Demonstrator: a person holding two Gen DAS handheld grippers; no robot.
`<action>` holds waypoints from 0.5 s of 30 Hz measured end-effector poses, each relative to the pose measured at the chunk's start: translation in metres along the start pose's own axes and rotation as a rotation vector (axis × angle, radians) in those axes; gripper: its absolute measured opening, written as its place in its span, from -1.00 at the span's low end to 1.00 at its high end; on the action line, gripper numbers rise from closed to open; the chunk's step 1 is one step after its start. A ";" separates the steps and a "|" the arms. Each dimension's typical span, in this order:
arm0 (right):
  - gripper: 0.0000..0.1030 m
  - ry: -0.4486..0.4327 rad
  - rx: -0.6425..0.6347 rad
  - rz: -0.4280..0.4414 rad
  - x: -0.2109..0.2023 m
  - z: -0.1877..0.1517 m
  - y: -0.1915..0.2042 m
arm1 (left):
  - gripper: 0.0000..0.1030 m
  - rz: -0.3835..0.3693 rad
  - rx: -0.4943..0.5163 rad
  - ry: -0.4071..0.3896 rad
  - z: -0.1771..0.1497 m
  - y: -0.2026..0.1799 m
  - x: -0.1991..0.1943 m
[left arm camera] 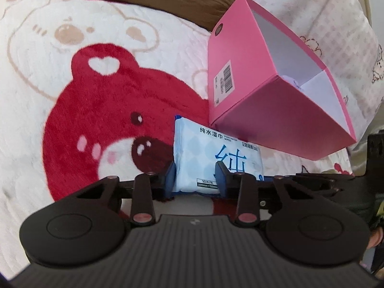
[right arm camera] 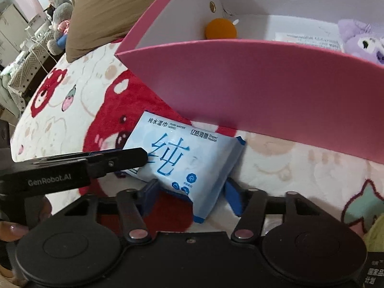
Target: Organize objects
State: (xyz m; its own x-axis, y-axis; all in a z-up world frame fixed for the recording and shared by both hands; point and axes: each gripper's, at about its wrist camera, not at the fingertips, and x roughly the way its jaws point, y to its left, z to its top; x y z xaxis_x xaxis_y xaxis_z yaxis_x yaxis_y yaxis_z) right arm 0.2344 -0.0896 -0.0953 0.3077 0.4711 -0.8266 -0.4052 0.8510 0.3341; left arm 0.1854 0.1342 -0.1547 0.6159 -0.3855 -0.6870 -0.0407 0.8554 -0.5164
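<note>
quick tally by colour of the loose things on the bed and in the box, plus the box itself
pink: 1, the box
light blue: 1, the wipes pack
orange: 1, the ball in the box
purple: 1, the plush in the box
total: 4

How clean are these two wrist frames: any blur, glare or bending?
Left wrist: sharp on the wipes pack; fisheye bends the pink box; the frame edges soften. Right wrist: the box's near wall bows strongly; pack print readable; the background room is dim and soft. No harsh glare in either.
</note>
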 end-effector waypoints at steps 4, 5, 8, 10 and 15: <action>0.11 -0.007 -0.029 -0.025 -0.001 -0.005 0.006 | -0.34 -0.009 -0.015 0.046 -0.001 -0.007 -0.002; 0.11 -0.010 -0.037 -0.027 -0.002 -0.006 0.007 | -0.34 0.004 -0.011 0.065 -0.002 -0.010 -0.003; 0.11 -0.005 -0.087 -0.035 -0.007 -0.013 0.012 | -0.34 0.042 -0.036 0.145 -0.004 -0.017 -0.007; 0.13 0.010 -0.098 -0.017 -0.010 -0.018 0.013 | -0.33 0.049 -0.043 0.175 -0.004 -0.019 -0.012; 0.30 -0.002 -0.065 0.040 -0.020 -0.026 0.005 | -0.33 0.078 -0.003 0.138 -0.003 -0.019 -0.019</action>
State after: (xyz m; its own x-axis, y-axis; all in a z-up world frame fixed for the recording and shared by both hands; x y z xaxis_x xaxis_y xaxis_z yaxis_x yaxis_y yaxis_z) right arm 0.2036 -0.1008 -0.0895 0.2922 0.5050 -0.8121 -0.4723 0.8146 0.3366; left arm 0.1720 0.1240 -0.1341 0.4964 -0.3619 -0.7890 -0.0869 0.8836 -0.4600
